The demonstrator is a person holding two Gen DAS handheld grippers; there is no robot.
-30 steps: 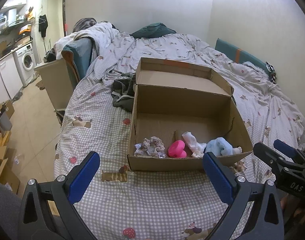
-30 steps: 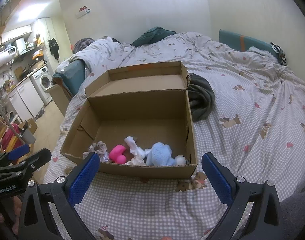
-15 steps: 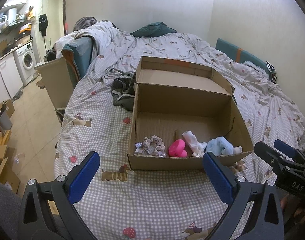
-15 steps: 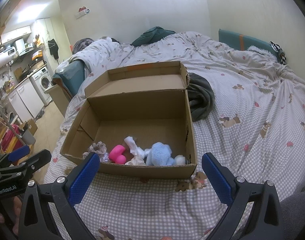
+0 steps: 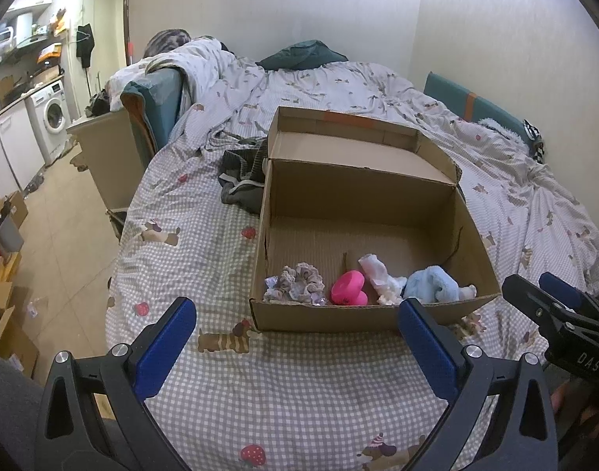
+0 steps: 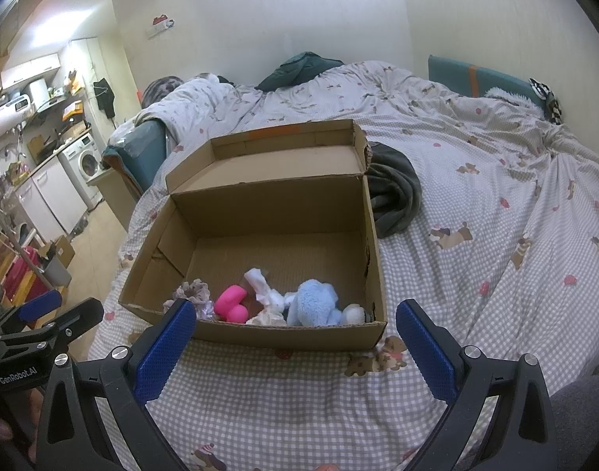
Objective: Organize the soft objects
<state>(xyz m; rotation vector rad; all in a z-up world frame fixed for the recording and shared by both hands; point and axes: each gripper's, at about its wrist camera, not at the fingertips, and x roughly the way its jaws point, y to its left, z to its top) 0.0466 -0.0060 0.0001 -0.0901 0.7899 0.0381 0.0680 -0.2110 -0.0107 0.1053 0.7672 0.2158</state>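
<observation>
Nothing moved; box [image 5: 362, 196] holds four soft items, grippers empty.

Very little changed. In the left wrist view the cardboard box [image 5: 362, 196] and the pink toy [image 5: 348, 290] inside it drifted a touch upward in the frame. The right gripper [image 5: 531, 286], at the right edge, crept slightly up and to the right. In the right wrist view the box's lid and front rim also rose a trifle. The left gripper [image 6: 77, 306], at the lower left, sank a little lower and edged towards the centre of the frame.
</observation>
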